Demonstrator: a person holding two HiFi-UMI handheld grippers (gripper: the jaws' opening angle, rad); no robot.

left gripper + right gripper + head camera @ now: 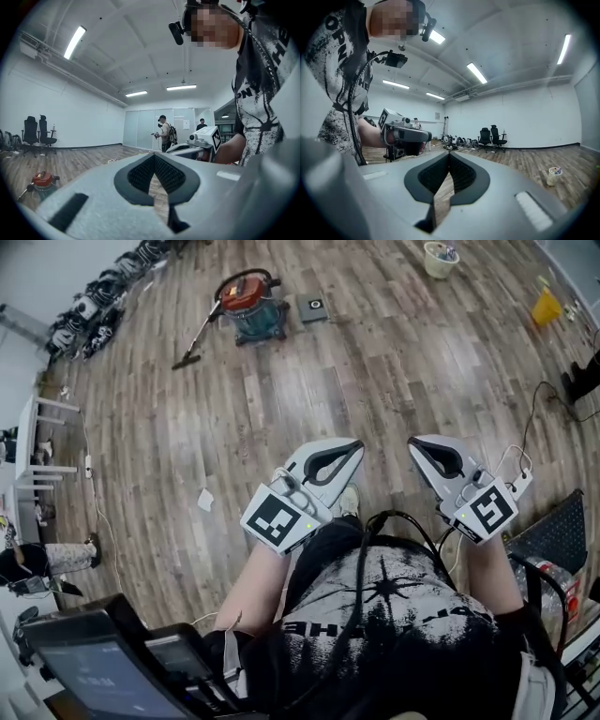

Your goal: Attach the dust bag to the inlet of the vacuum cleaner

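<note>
The vacuum cleaner (253,301), a red-topped teal canister with a hose and floor nozzle, stands far off on the wood floor; it also shows small in the left gripper view (42,180). Beside it lies a flat dark grey square piece (312,307) with a round mark, possibly the dust bag. Held in front of the person's body, my left gripper (356,443) is shut and holds nothing, its pads meeting at the tip (153,157). My right gripper (414,442) is likewise shut and empty (450,154). Each gripper sees the other beside it.
A bucket (441,259) and a yellow object (547,307) stand at the far right. Office chairs (94,306) line the far left wall, and a white table (33,442) is at the left. A white scrap (205,500) lies on the floor. A black basket (558,535) is near my right.
</note>
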